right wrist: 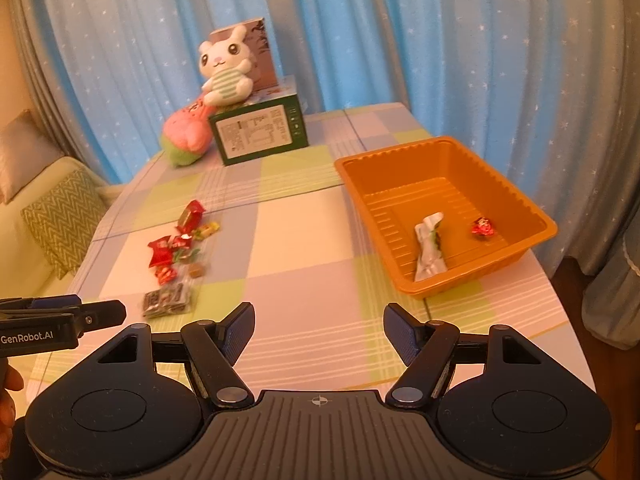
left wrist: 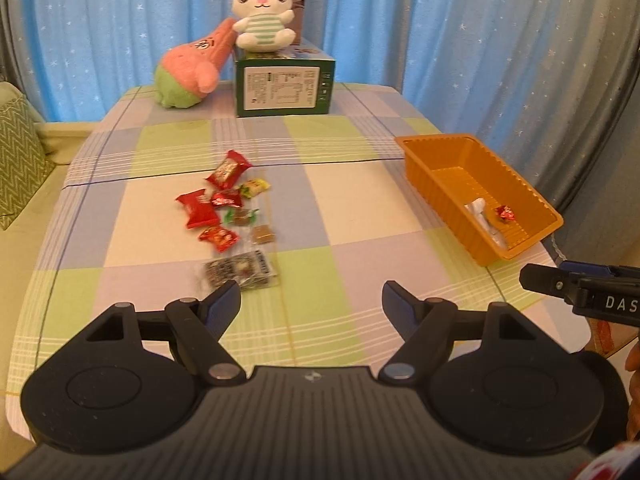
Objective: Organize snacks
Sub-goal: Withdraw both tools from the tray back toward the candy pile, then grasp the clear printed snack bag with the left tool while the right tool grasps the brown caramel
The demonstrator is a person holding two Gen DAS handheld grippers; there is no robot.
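Snack pile (left wrist: 230, 216) loose on checked desk (left wrist: 340, 216), around 10 o'clock of left wrist view: red wrappers, yellow-green candy, brown cubes, dark foil pack (left wrist: 240, 272) nearest the camera. Orange tray (right wrist: 444, 216) at 2 o'clock on desk's right side, well apart from pile, holding white-green packet (right wrist: 430, 250) and small red candy (right wrist: 483, 227). Green box (left wrist: 282, 86) at 12 o'clock by far edge, white bunny plush (left wrist: 262, 12) sitting on top, pink-green plush (left wrist: 190, 74) leaning beside at left. Blue starred curtain (left wrist: 440, 20) behind.

Left tongs (left wrist: 311, 300) tilted downward over near desk edge, jaws apart, nothing between, left fingertip just short of foil pack. Right tongs (right wrist: 319, 322) likewise pitched down, jaws spread, empty, hovering over bare cloth between pile and tray. Both side by side, each visible at edge of other's view.
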